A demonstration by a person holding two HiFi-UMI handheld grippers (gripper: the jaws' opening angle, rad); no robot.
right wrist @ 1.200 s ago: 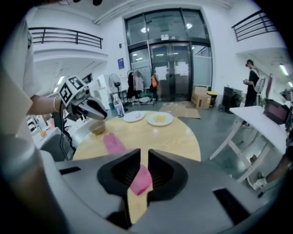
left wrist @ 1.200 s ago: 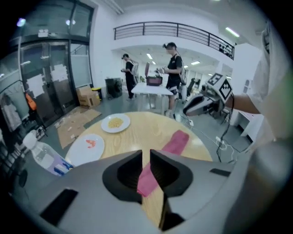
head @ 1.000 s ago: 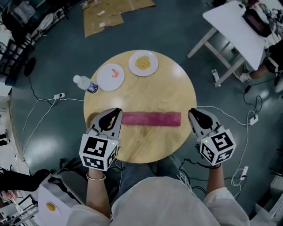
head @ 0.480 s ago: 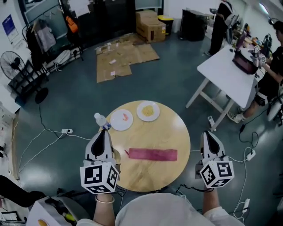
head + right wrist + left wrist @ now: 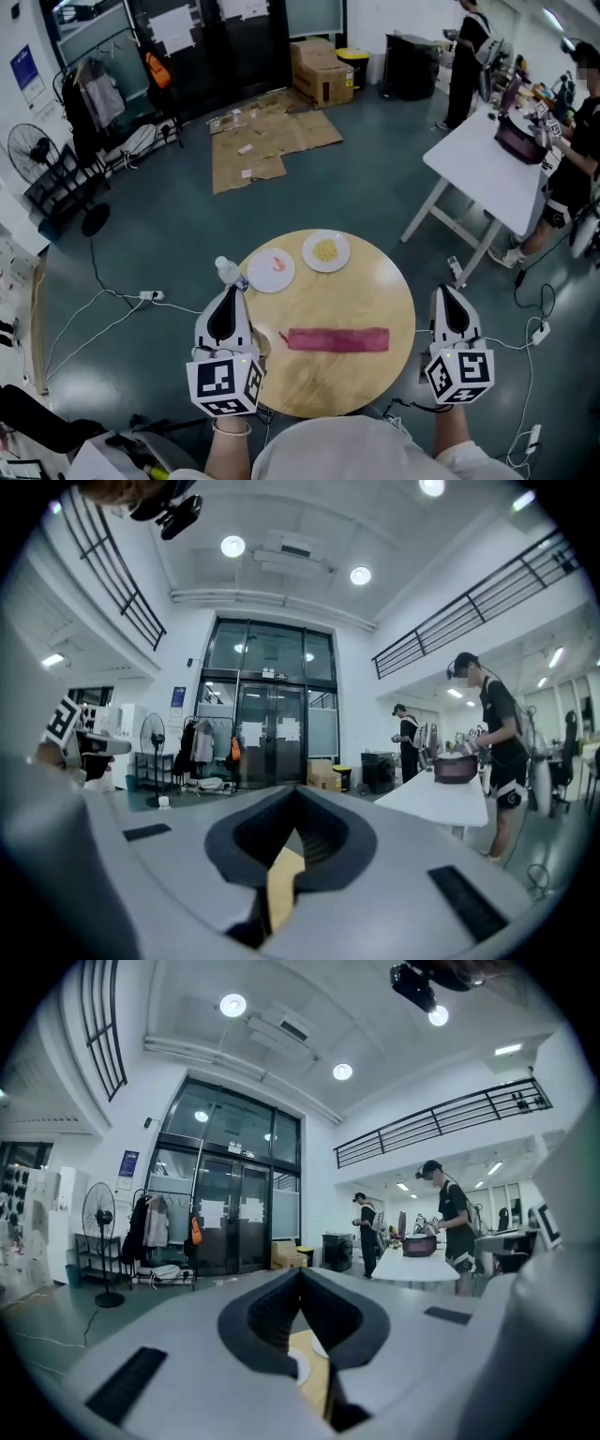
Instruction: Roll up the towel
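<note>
A long dark-red towel (image 5: 338,339) lies flat and folded into a strip across the near middle of the round wooden table (image 5: 375,286). My left gripper (image 5: 226,302) is held up at the table's left edge, level, jaws shut and empty, apart from the towel's left end. At the table's right edge my right gripper (image 5: 448,302) is raised the same way, shut and empty, clear of the towel. In both gripper views the closed jaws (image 5: 300,1274) (image 5: 296,794) point out across the room, with a sliver of table showing below.
Two white plates, one (image 5: 271,270) with something pink and one (image 5: 326,251) with yellow food, stand at the table's far side, a plastic bottle (image 5: 228,273) beside them. Cables (image 5: 122,314) cross the floor. A white table (image 5: 487,169) with people stands far right.
Both grippers rose and tilted from pointing down at the towel's ends to pointing level. The head view lifted and now takes in more of the room.
</note>
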